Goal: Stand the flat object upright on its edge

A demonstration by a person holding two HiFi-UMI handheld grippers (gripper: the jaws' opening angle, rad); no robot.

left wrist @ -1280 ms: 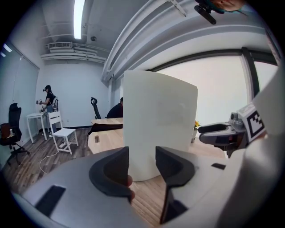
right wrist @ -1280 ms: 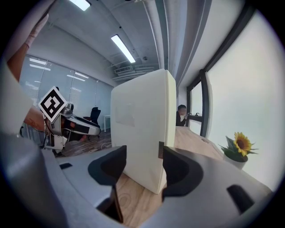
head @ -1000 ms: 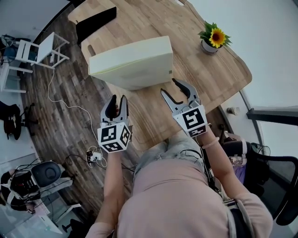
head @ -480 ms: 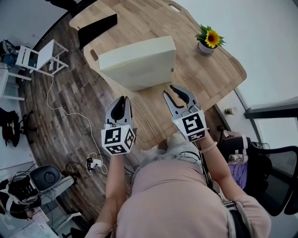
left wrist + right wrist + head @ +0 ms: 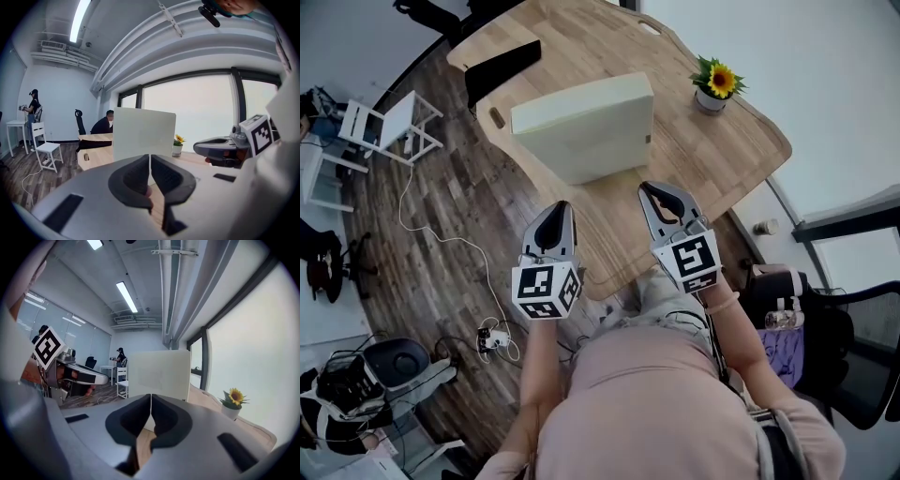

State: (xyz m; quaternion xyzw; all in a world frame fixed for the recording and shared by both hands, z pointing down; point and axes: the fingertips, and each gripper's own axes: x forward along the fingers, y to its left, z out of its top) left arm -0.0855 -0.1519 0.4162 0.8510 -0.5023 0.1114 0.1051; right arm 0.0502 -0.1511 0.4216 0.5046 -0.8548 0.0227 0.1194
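A pale cream flat slab (image 5: pixel 586 125) stands upright on its edge on the wooden table (image 5: pixel 722 155); it shows as a tall panel (image 5: pixel 144 133) in the left gripper view and again as a panel (image 5: pixel 159 373) in the right gripper view. My left gripper (image 5: pixel 560 209) hangs near the table's front left edge, jaws shut on nothing. My right gripper (image 5: pixel 657 191) is over the front of the table, also shut and empty. Both sit short of the slab, not touching it.
A potted sunflower (image 5: pixel 715 82) stands at the table's right side. A black chair back (image 5: pixel 501 61) is at the far left edge. A white stool (image 5: pixel 390 120) and cables lie on the wood floor at left. People are in the background.
Both grippers have drawn back from the slab toward the table's front edge and their jaws have closed. The slab stays standing on its own.
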